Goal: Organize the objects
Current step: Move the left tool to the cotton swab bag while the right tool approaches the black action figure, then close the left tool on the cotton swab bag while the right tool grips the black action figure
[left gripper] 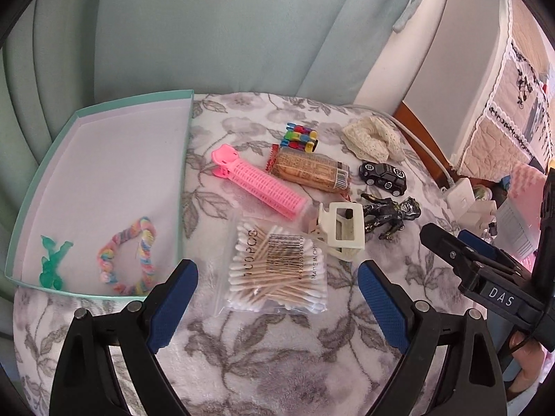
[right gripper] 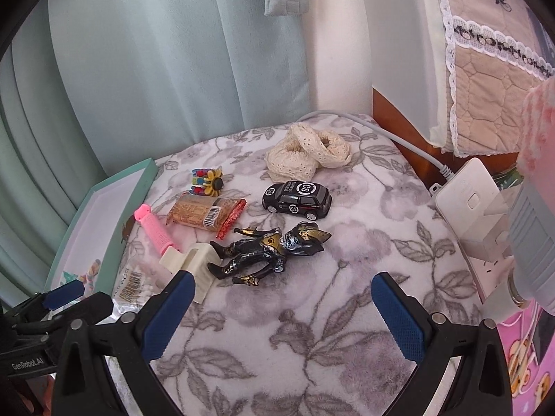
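Looking through the left wrist view, I have my left gripper [left gripper: 277, 298] spread wide and empty over the clear bag of cotton swabs [left gripper: 275, 270] at lower centre; the mint-green shallow tray [left gripper: 185, 159] at left holds a pastel braided bracelet [left gripper: 130, 256]. In the right wrist view, my right gripper [right gripper: 281, 315] gapes empty below the black-and-gold toy figure [right gripper: 267, 251] at centre, with the black toy car [right gripper: 296, 196] above it.
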The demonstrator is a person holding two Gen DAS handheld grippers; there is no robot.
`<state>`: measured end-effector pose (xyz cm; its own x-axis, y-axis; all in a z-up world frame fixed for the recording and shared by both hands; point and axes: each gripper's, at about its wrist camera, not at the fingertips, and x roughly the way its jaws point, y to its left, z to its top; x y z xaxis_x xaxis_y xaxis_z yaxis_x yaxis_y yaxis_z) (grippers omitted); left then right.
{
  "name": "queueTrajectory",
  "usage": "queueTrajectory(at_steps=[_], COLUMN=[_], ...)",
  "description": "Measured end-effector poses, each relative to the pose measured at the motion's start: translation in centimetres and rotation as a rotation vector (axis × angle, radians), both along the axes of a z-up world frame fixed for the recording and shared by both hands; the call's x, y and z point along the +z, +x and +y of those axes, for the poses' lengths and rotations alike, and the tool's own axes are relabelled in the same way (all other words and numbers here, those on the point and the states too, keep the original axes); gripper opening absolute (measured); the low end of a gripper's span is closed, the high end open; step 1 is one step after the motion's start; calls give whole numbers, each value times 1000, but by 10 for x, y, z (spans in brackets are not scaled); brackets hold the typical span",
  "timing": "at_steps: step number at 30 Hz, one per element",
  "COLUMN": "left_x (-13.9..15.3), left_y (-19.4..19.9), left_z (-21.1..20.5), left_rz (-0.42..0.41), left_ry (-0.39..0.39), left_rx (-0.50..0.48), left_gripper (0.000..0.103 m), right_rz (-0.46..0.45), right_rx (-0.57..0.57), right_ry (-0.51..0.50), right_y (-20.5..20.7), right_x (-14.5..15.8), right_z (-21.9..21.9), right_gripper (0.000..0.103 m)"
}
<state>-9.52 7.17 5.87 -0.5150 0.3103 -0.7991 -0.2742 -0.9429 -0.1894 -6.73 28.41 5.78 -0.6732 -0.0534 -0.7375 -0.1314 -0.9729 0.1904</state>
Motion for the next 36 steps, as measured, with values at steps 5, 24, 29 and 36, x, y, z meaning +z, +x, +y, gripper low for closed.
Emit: queueTrajectory(at_steps=[5,24,29,36], left_x=[-9,-44,-48,-52], left_y=[-7,-28,-27,-25], left_z=[11,21,27,30], left_rz=[-21,-94,-83,-71], left_ry=[-8,-45,-81,-106], left_rx=[-25,-26,-37,-37], left_gripper=[94,94,94,94], right_rz=[-26,-95,-96,-84], right_rx=[-4,25,27,17], right_ry=[-18,7,42,52], right_y=[-10,-51,-55,-55], right_x=[-11,-39,-43,-43], right_z=[4,-5,-8,-10], right_gripper=[100,99,99,94])
